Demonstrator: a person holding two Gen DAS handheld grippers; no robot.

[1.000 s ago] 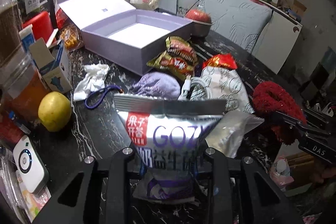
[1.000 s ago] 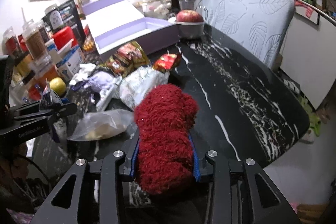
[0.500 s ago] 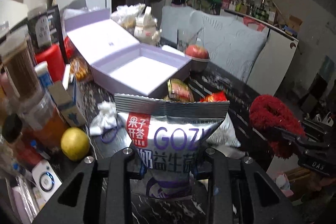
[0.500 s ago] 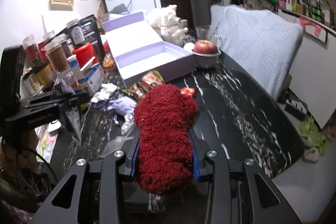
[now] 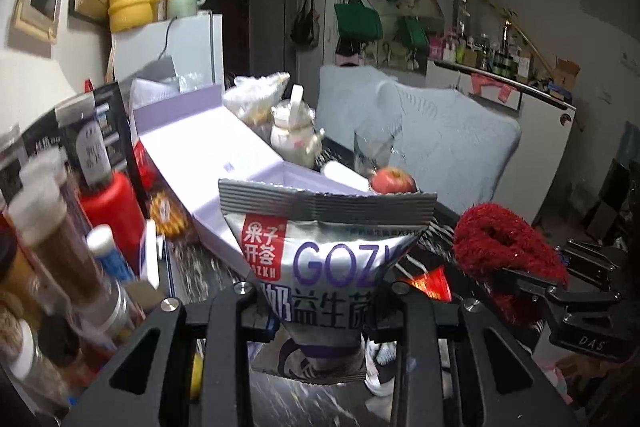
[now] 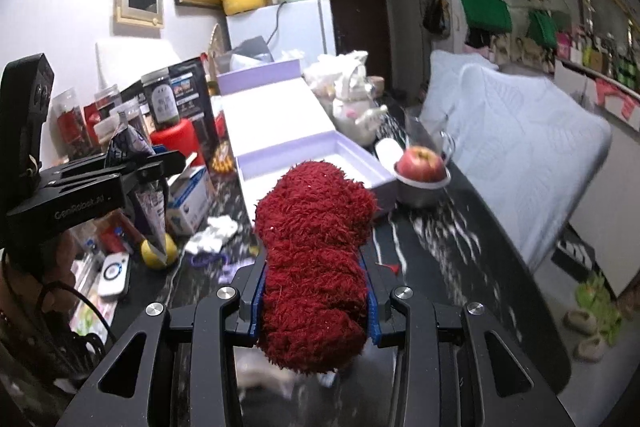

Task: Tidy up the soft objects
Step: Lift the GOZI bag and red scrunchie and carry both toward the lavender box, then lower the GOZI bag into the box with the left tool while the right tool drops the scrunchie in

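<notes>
My left gripper (image 5: pixel 322 311) is shut on a silver and purple snack bag (image 5: pixel 328 259), held upright above the dark marble table (image 6: pixel 460 247). The bag hides most of what lies ahead. My right gripper (image 6: pixel 316 301) is shut on a fluffy red cloth (image 6: pixel 316 259), also lifted off the table. In the left wrist view the red cloth (image 5: pixel 504 251) hangs in the right gripper at the right edge. In the right wrist view the left gripper with the snack bag (image 6: pixel 150 203) shows at the left. An open lilac box (image 6: pixel 316 163) with its lid (image 5: pixel 208 151) laid back stands ahead of both.
A red apple (image 6: pixel 424 163) sits in a metal bowl right of the box. Jars, a red canister (image 5: pixel 110 211) and cartons crowd the left side. A white cloth (image 6: pixel 212 233), a lemon (image 6: pixel 158 253) and a white teapot (image 5: pixel 296 139) are on the table. A pale cushioned seat (image 6: pixel 516 131) lines the right.
Both grippers have risen with their loads and tilted up, so the table items have dropped low in view and the room's back wall now shows.
</notes>
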